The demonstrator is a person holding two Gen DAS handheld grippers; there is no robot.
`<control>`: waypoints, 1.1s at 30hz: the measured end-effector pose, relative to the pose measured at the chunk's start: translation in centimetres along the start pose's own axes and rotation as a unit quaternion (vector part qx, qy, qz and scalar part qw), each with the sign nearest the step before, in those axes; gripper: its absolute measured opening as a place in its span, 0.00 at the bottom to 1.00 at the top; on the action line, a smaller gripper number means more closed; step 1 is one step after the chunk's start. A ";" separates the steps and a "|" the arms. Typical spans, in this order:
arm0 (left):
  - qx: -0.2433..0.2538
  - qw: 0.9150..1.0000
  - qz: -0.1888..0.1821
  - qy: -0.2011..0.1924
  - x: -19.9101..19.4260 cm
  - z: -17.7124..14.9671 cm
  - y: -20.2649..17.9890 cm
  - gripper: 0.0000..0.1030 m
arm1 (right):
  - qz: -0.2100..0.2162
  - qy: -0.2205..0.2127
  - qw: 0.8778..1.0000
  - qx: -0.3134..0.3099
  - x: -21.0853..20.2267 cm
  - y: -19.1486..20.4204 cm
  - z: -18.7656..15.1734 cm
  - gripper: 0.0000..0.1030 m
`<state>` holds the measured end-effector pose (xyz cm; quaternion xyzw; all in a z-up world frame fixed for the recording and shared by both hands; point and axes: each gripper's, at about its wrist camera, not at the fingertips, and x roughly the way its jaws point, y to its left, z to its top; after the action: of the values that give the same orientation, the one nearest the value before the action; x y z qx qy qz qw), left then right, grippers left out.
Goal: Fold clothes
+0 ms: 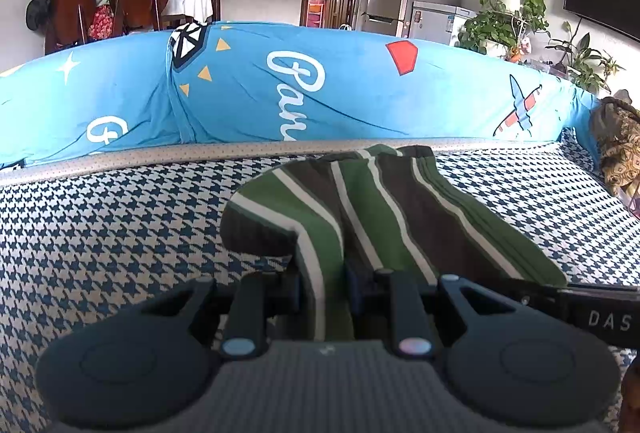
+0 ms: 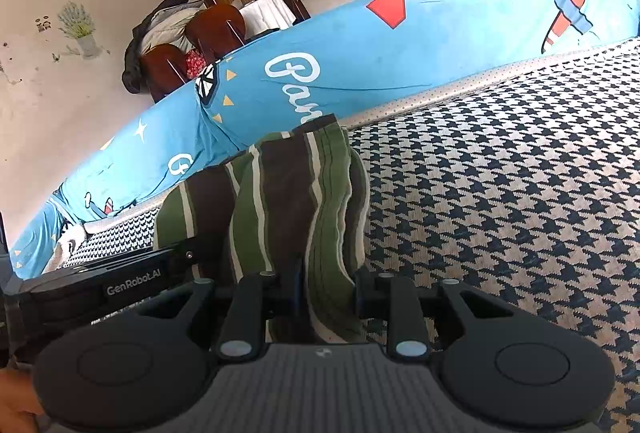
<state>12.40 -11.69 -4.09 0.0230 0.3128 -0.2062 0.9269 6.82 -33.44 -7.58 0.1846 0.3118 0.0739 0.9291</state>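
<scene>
A striped garment (image 1: pixel 360 209) in green, brown and white lies bunched on the houndstooth sofa seat (image 1: pixel 100 217). My left gripper (image 1: pixel 324 289) is shut on its near edge, and the cloth runs between the jaws. In the right wrist view the same garment (image 2: pixel 280 201) shows as a folded stack. My right gripper (image 2: pixel 328 289) is shut on its near edge too. The other gripper's arm crosses each view, at the right (image 1: pixel 592 309) and at the left (image 2: pixel 100 285).
A blue printed sofa back (image 1: pixel 320 85) rises just behind the garment. A brown patterned cushion (image 1: pixel 616 141) lies at the seat's right end. Houndstooth seat (image 2: pixel 500 193) stretches to the right. Chairs (image 1: pixel 132 5), a fridge and plants stand beyond the sofa.
</scene>
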 end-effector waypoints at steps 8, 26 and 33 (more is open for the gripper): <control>0.003 1.000 0.004 -0.012 -1.0 0.1 -0.1 0.19 | 0.003 -0.008 1.000 -0.008 -0.9 0.2 0.1 0.24; -0.012 1.000 0.014 -0.020 -2.9 -1.3 0.0 0.19 | 0.008 -0.011 0.999 -0.030 -1.6 1.0 0.0 0.24; -0.013 0.999 0.017 -0.024 -3.3 -1.4 -0.1 0.19 | 0.009 -0.012 0.999 -0.034 -1.7 1.2 -0.1 0.24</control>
<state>9.19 -10.37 -3.30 0.0113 0.2931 -0.1871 0.9375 5.33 -32.75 -6.26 0.1561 0.2965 0.0905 0.9378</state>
